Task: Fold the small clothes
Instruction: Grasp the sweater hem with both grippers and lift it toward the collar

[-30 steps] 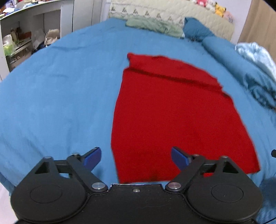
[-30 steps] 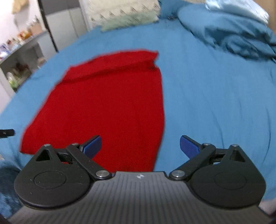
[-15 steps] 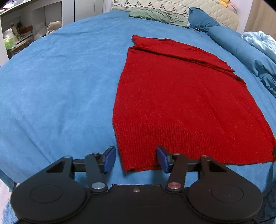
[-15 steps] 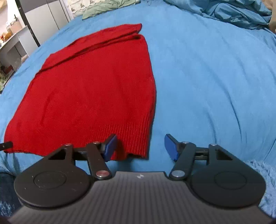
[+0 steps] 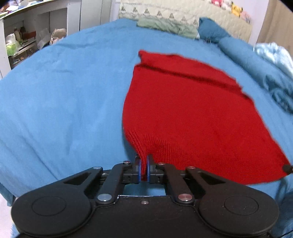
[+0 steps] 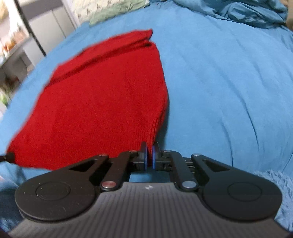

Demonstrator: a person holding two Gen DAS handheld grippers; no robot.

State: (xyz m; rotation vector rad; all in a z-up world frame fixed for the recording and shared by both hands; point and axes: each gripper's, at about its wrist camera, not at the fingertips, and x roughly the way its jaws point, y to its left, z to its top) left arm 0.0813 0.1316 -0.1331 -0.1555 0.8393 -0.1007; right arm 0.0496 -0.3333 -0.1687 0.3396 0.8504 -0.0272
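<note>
**Red knit sweater, hem pinched at both near corners**

Red ribbed-knit sweater [image 5: 192, 113] lies spread on the blue bedspread [image 5: 64, 95], hem towards the bed's near edge, sleeves apparently folded across its far end. Long axis runs straight away from both my claws towards the headboard [image 5: 183, 16].

My left gripper [image 5: 144, 169] is clamped on the hem's left corner; my right gripper [image 6: 149, 157] is clamped on the hem's right corner. Both corners are raised off the bed. Neither hand is nearer; each has its own corner. I judge the next move to be carrying the hem forward along that axis to the far end.

Surroundings: green cloth [image 5: 164, 25] and rumpled blue duvet [image 6: 238, 12] at the far edge; white shelving [image 5: 23, 38] off the bed's left side.
</note>
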